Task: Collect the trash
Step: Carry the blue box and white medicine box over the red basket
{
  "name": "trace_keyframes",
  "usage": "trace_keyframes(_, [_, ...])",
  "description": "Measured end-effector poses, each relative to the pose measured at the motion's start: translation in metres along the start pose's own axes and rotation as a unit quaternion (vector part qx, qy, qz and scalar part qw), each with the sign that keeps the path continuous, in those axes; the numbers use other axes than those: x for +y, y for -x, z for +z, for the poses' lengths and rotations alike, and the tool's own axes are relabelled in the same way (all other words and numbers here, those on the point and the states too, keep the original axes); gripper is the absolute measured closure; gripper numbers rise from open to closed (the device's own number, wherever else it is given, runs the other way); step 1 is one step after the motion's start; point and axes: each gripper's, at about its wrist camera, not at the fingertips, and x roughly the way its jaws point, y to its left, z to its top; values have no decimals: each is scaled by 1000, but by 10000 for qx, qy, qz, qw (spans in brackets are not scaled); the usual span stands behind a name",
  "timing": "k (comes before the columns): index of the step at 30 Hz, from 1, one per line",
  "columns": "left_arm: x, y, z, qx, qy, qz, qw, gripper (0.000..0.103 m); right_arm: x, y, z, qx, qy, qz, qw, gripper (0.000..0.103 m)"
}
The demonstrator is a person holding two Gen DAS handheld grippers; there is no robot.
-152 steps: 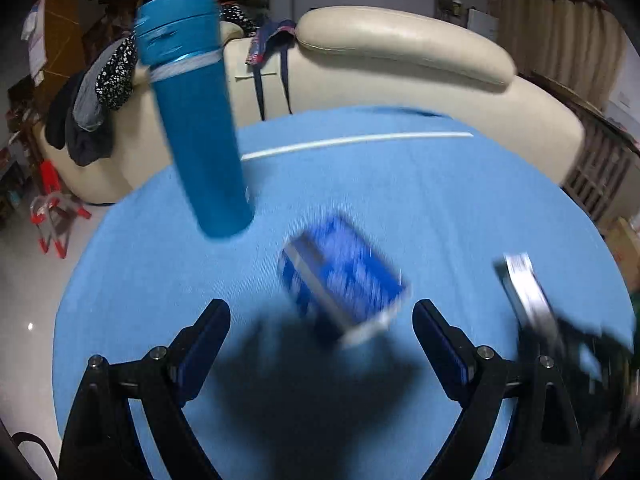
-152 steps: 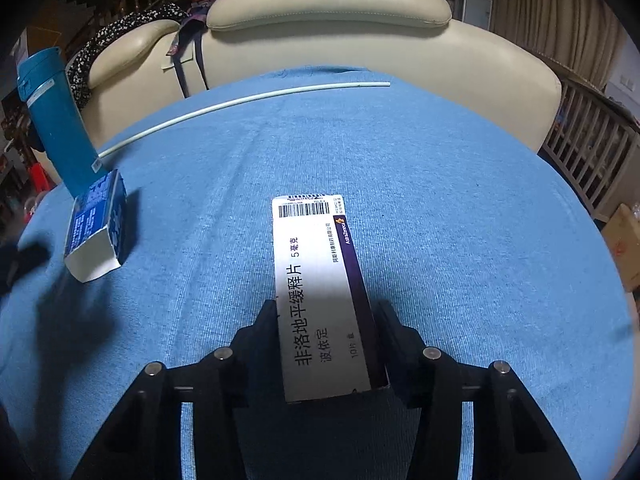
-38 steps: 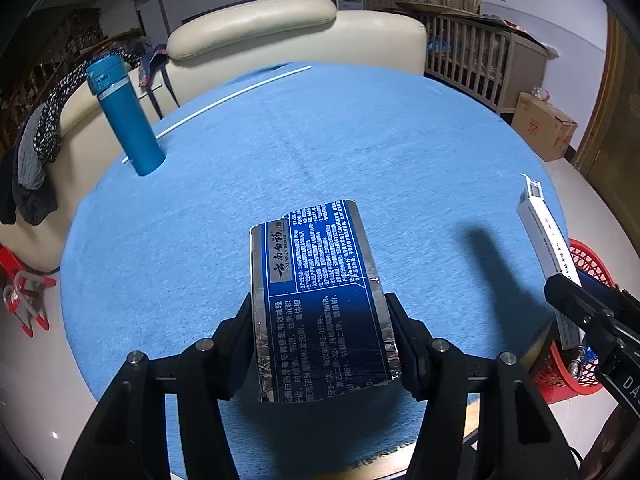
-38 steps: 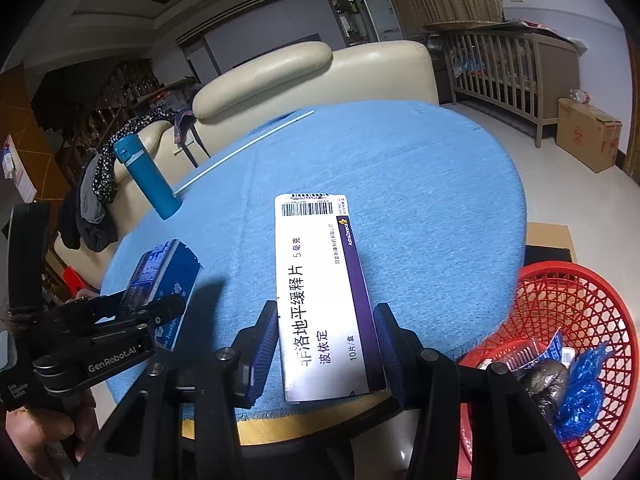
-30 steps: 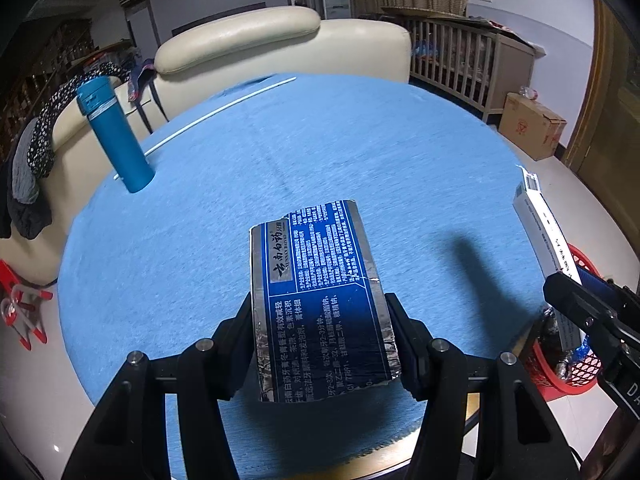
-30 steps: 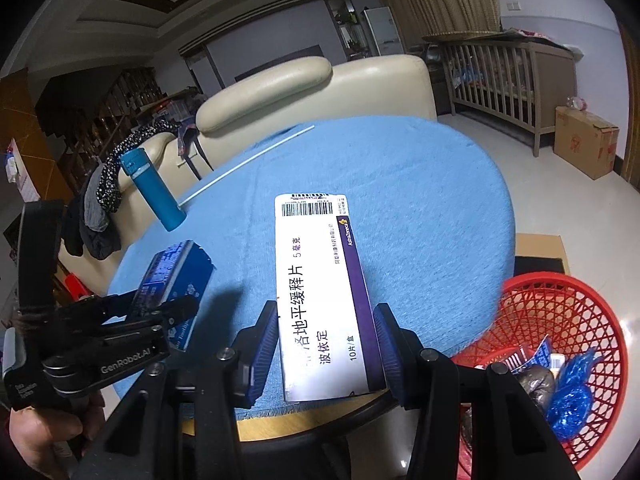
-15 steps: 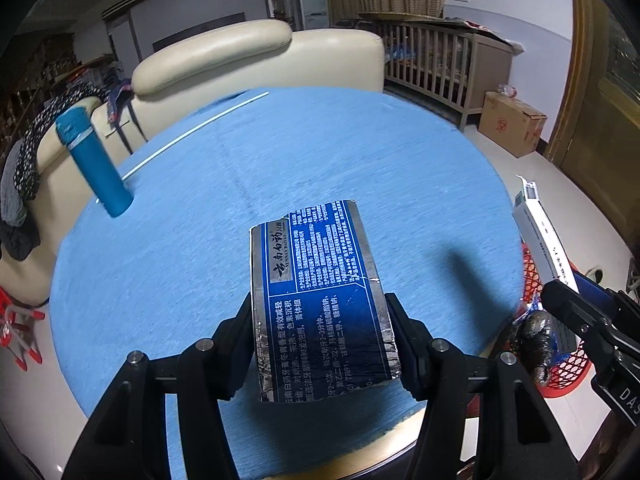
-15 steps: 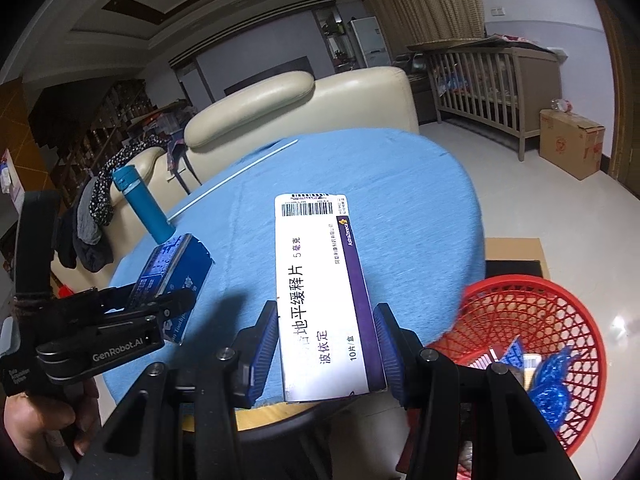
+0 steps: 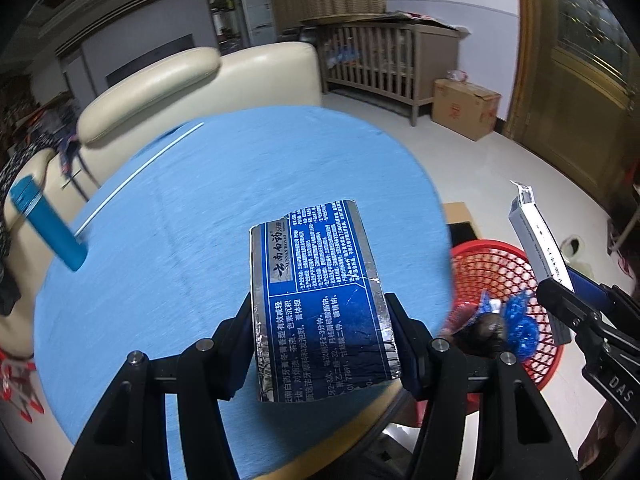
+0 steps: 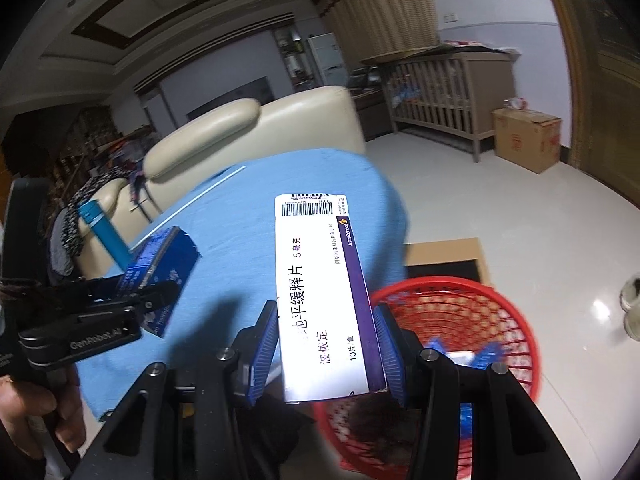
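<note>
- We read white Chinese characters and dense small print on the blue and silver toothpaste box (image 9: 320, 304) clamped between the fingers of our left hand-held gripper (image 9: 322, 344); the silver band carries a brand in brush script that we cannot make out
- Our right hand-held gripper (image 10: 326, 350) is clenched on the white and purple medicine box (image 10: 322, 296), which shows a barcode at its far end, "AstraZeneca" along the purple edge, and "5毫克", "缓释片", "波依定" and "10片/盒" on the white face
- In the right view, the body of the left hand-held gripper reads "GenRobot.AI"
- The red basket (image 10: 512, 320) sits on the floor just ahead of and below the right hand-held gripper, with blue wrappers and a dark lump inside
- Compared with half a second ago, the basket is larger and more fully exposed in both views, and more of the blue table (image 9: 192, 208) has slid off to the left
- The blue bottle (image 9: 48, 228) stands well beyond the left hand-held gripper, blurred, nearer the frame edge than before
</note>
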Motion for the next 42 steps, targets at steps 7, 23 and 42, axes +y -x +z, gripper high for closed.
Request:
trace_keyframes(7, [-43,-7,9,62,-316,-265,9991,41,-52,11,-5,23,-313,-399,9987,52])
trace_keyframes(23, [-96,-18,15,203,-716,-585,9955,41,-96,28,-14,36,-581,-758,9954,52])
trace_keyframes(42, [-100,-21,17,269,-728,-709,9945,41,-102,-1,-23,610,-740,-779,9923,52])
